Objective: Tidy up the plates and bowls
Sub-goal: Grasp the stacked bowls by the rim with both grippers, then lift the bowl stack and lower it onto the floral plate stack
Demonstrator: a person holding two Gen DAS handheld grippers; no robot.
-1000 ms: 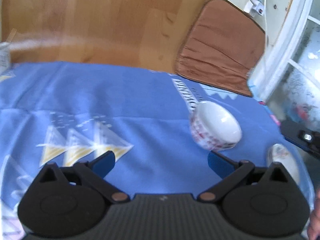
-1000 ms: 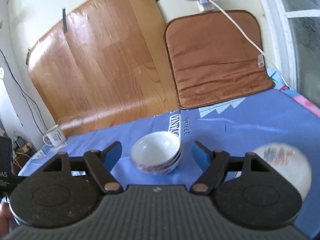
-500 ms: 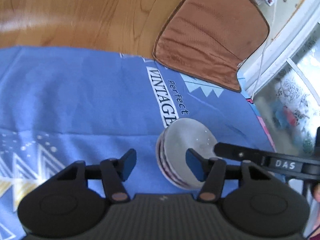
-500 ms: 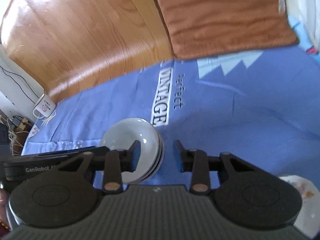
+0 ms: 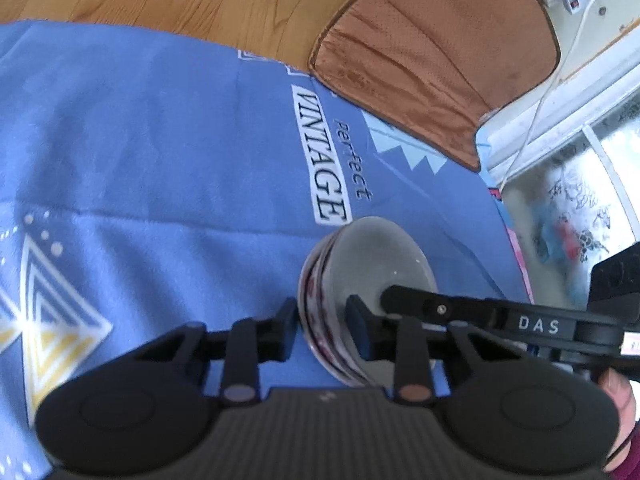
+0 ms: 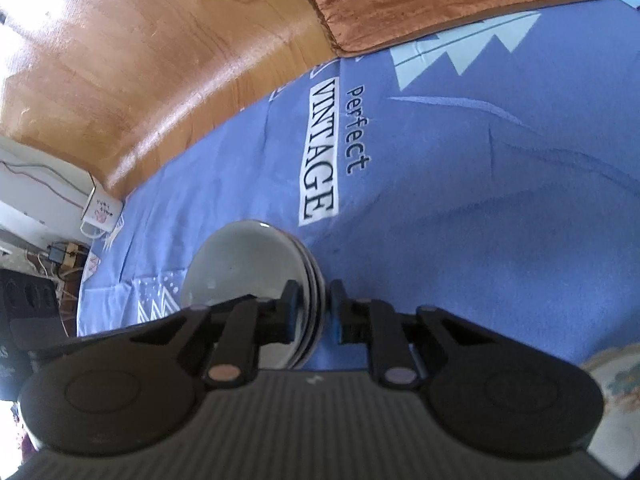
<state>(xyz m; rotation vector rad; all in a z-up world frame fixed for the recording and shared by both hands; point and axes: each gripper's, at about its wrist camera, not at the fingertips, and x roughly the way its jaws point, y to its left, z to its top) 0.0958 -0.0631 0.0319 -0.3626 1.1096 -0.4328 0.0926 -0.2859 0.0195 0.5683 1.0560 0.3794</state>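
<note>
Pinching the bowl stack (image 5: 362,280) from both sides: the left gripper (image 5: 322,326) straddles the rim at lower centre of its view, one finger outside the patterned wall, the other inside the top bowl, and its jaws have just been closing onto that rim. The right gripper (image 6: 312,308) has also just been closing, with the opposite rim of the bowl stack (image 6: 248,264) between its fingers at centre of its view; both look clamped on it, though pad contact is partly hidden by the fingers themselves. The stack, seemingly three nested bowls, sits on the blue cloth (image 5: 160,140) just below the "VINTAGE" print. A plate (image 6: 616,380) shows at the lower right edge of the right view, well apart from the bowls. Judgement: the step is a two-handed lift of the stack. To do it well, both grips should catch all the nested rims, not only the top bowl, and both hands should rise together and level. Uneven lifting could tilt the stack, letting the lower bowls slip out.
</note>
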